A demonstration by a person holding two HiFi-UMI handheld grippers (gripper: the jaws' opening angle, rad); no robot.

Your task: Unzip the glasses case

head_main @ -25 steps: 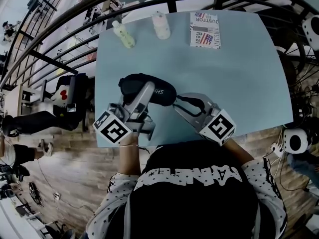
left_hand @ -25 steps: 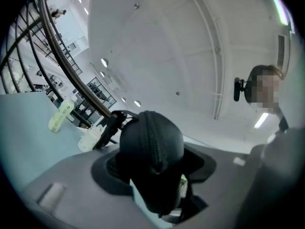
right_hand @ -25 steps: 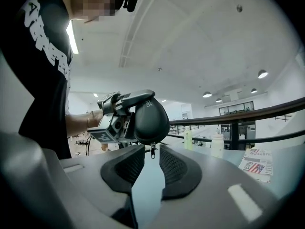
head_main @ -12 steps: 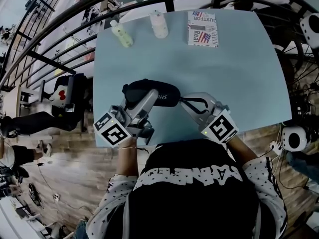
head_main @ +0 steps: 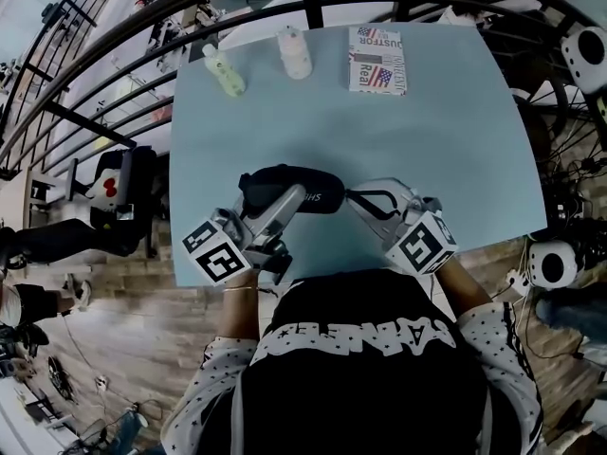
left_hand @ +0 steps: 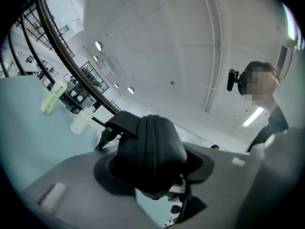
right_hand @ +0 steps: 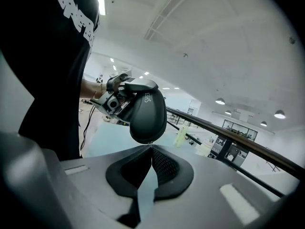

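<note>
The black glasses case [head_main: 285, 180] is held just above the light blue table [head_main: 427, 131], near its front edge. My left gripper [head_main: 289, 197] is shut on the case across its body. In the left gripper view the case [left_hand: 151, 149] fills the space between the pads, zipper line facing the camera. My right gripper [head_main: 351, 197] meets the case's right end. In the right gripper view its jaws are shut, and the tips [right_hand: 151, 147] pinch the small zipper pull under the end of the case [right_hand: 147, 111].
Two pale bottles [head_main: 226, 72] [head_main: 293, 53] and a printed box [head_main: 377, 60] stand along the table's far edge. Dark railings curve round beyond the table. The person's torso is right against the near edge.
My right gripper's jaws have closed at the case's right end and the gripper has rolled. Both grippers and the case have drifted slightly toward the near edge.
</note>
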